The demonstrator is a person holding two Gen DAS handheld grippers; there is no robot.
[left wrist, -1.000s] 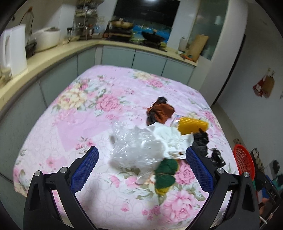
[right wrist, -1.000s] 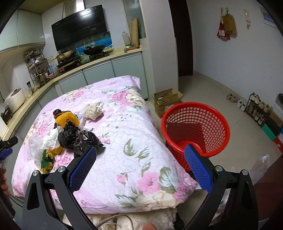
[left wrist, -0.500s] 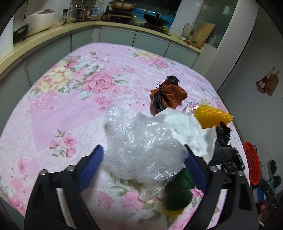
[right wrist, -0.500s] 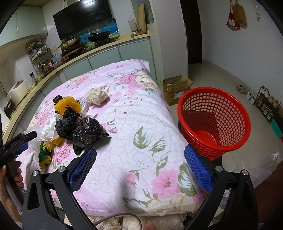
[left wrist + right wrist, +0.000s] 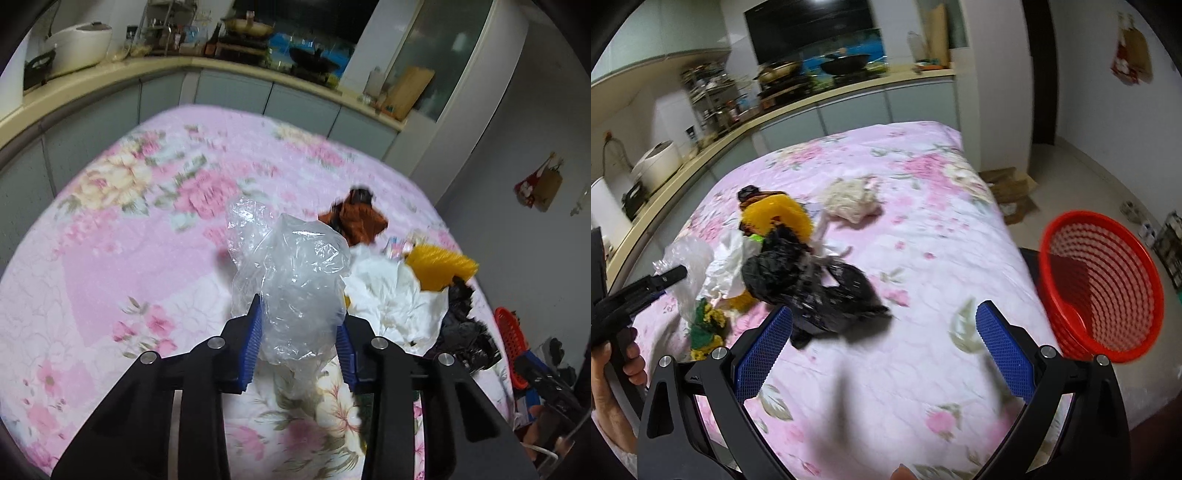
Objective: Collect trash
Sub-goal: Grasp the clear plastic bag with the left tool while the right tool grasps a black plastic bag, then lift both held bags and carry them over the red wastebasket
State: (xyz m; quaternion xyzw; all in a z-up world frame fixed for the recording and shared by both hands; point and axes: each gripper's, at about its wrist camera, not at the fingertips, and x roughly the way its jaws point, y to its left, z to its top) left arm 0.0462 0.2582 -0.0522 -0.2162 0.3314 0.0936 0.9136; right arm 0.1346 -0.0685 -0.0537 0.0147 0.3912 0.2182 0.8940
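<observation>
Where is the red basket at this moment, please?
The red basket stands on the floor beside the bed's edge, at the right of the right wrist view, beyond the open right gripper; the left wrist view shows only its rim at far right.

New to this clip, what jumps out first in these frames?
The crumpled clear plastic bag between the closing jaws of the left gripper, which fills the middle of the left wrist view. Next, the heap of trash to its right on the pink floral quilt: white paper, a yellow piece and black bags. In the right wrist view the open right gripper hangs over the quilt, with the red basket on the floor beside the bed.
</observation>
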